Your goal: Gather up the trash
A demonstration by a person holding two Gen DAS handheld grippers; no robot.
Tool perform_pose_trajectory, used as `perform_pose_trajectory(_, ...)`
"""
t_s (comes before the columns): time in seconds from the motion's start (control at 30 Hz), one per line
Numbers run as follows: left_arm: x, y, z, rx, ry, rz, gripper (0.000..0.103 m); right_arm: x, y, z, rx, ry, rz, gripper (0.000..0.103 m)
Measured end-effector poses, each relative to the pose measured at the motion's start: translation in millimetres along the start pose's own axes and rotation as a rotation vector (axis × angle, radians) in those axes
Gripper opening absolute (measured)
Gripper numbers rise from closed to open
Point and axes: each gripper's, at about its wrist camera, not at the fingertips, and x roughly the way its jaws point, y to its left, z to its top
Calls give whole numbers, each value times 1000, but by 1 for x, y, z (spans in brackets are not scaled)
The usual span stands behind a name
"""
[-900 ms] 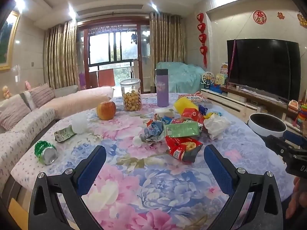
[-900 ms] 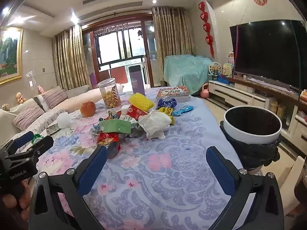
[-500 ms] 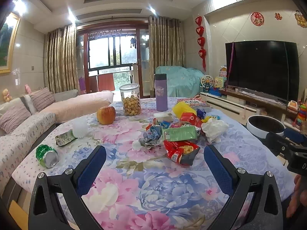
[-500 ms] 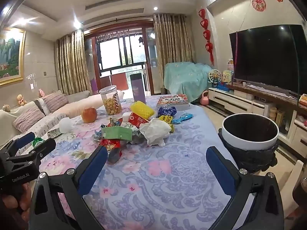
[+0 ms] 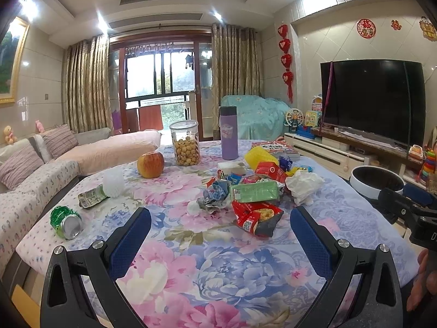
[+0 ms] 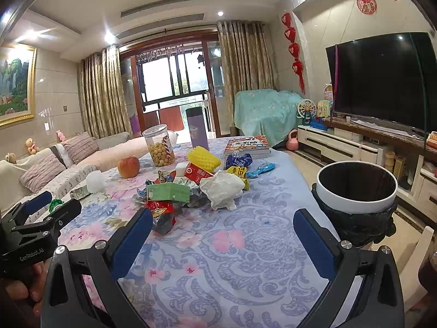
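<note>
While the left gripper hangs over the near edge of the flowered tablecloth, its blue-padded fingers stand wide apart with nothing between them. From this left wrist view the trash lies in a heap past the fingertips, toward mid-table: a red snack bag nearest, a green packet behind it, a crumpled wrapper to its left and a white paper wad to its right. Well off to the left, near the table's edge, a crushed green can lies on its side, with a small flattened packet just beyond it. An apple, a clear jar of snacks and a purple flask stand farther back. The right gripper juts in at the right edge, in front of a white-rimmed bin.

From the right wrist view, the right gripper also has its fingers spread wide and empty above the cloth. The trash heap sits ahead and to the left — the paper wad closest to centre, the green packet beside it, the red bag near the left fingertip. The bin, lined with a black bag, stands just off the table's right side. At lower left a hand holds the left gripper.
</note>
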Motion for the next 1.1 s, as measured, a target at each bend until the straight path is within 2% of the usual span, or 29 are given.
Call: perform_pose_trajectory(1.1, 8, -2, -3, 3, 14, -8, 102, 0, 1, -2, 9, 10, 7, 103)
